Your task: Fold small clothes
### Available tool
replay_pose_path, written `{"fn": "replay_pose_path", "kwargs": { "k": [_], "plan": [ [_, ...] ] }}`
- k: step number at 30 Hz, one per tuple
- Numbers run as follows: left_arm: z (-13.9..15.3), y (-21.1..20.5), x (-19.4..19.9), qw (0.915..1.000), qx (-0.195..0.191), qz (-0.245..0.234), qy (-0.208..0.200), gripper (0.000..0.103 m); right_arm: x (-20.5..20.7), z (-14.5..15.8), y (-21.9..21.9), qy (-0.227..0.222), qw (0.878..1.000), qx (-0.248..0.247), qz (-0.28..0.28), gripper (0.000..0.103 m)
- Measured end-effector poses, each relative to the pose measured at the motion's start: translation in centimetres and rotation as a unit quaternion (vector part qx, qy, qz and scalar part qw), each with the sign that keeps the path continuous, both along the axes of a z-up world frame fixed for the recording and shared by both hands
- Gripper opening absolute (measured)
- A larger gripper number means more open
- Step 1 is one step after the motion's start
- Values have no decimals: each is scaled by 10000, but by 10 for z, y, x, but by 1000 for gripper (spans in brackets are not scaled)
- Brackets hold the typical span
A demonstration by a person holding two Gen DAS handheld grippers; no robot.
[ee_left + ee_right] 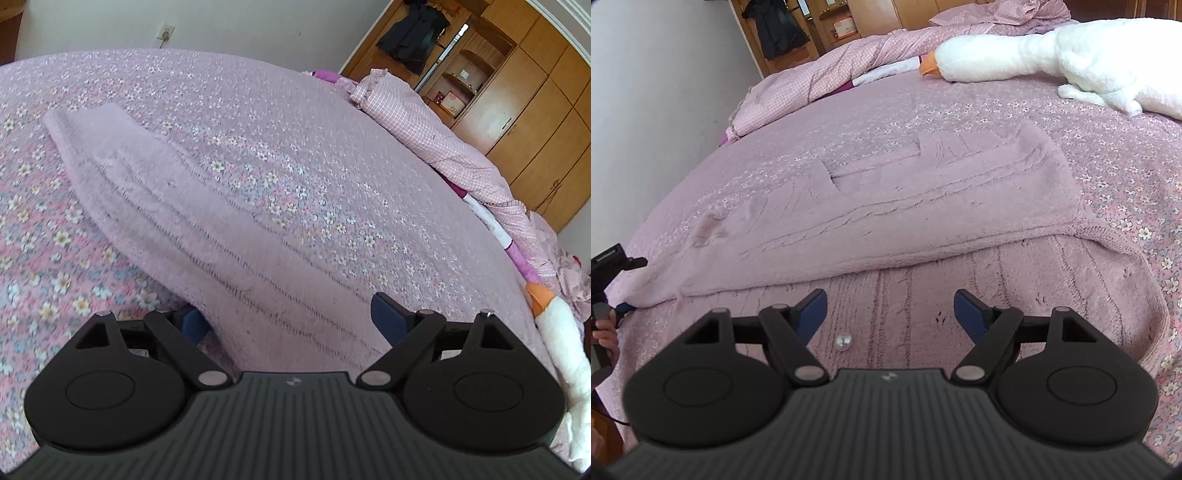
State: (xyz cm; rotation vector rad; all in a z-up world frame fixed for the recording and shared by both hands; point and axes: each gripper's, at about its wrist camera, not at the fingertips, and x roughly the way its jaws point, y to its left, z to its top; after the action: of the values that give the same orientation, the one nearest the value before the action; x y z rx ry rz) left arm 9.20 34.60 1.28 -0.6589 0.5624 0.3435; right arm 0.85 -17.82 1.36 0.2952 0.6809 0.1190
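A pale pink cable-knit cardigan [923, 206] lies on the bed, one part folded over the rest. In the left wrist view a long band of the cardigan [177, 206] runs from the upper left down into my left gripper [286, 306]. Its jaws stand wide open; the knit fills the gap and partly covers the left blue fingertip [192, 326]. My right gripper [890, 295] hovers open just over the cardigan's near edge, with a silvery button [843, 341] below its gap. At the right wrist view's left edge a hand [604, 334] shows by the cardigan's end.
The bed has a floral pink bedspread [258, 110]. A white plush goose [1071, 62] lies at the far right of it. A pink checked quilt [424, 122] is bunched along the far side. A wooden wardrobe [535, 92] stands beyond the bed.
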Motion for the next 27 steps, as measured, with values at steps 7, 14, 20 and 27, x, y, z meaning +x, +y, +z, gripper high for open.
{"fn": "replay_pose_path", "kwargs": {
  "k": [7, 14, 20, 27],
  "plan": [
    [6, -7, -4, 9992, 378, -110, -22, 20, -1, 3, -5, -80, 10000, 15, -47, 77],
    [37, -23, -26, 9954, 534, -364, -707, 11, -1, 4, -11, -119, 9998, 152, -106, 77],
    [66, -52, -36, 9887, 613, -699, -1173, 9, -2, 5, -14, -186, 9995, 222, -108, 77],
    [98, -91, -44, 9793, 776, -1078, -1528, 9, -5, 6, -19, -279, 9993, 230, -138, 77]
  ]
}}
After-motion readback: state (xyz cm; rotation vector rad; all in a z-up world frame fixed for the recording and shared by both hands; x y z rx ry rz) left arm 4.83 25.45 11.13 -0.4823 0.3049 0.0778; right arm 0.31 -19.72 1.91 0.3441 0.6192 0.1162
